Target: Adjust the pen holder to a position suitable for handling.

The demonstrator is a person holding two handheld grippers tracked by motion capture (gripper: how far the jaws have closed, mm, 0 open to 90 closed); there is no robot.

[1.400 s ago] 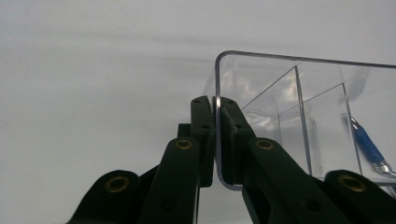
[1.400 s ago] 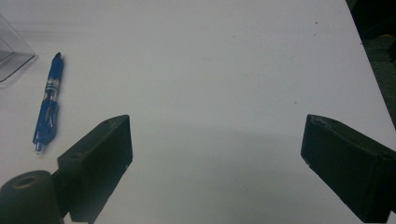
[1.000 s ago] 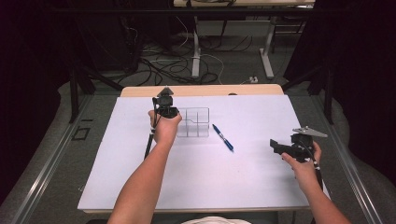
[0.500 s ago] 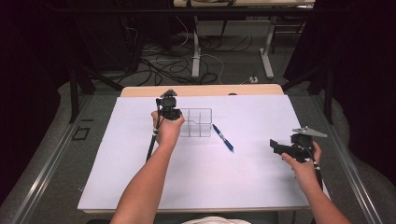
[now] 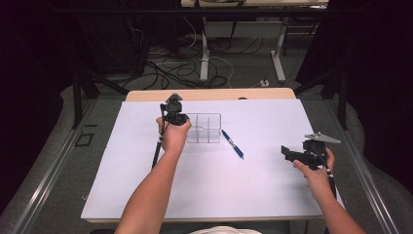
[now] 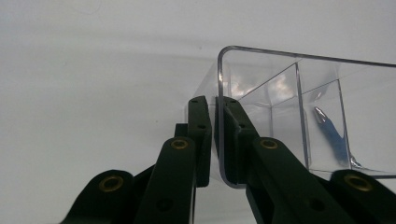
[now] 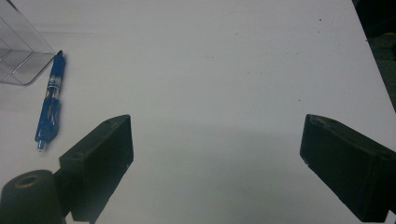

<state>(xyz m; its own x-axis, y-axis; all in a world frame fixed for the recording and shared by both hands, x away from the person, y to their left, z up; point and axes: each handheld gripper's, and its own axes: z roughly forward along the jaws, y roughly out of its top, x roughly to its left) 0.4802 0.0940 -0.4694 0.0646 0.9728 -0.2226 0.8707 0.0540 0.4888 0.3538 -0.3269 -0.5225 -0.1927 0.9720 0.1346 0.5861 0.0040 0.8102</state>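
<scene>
A: Where is the clear divided box [image 5: 203, 128] sitting?

B: It is resting on the white table [image 5: 146, 195], toward its far edge. A blue pen [image 5: 232, 143] is lying just right of the box.

A: And the grippers?

B: The left gripper [image 6: 215, 105] is pinching the box's left wall with its jaws closed. The right gripper [image 5: 287, 152] is hovering well right of the box, jaws spread wide, gripping nothing.
</scene>
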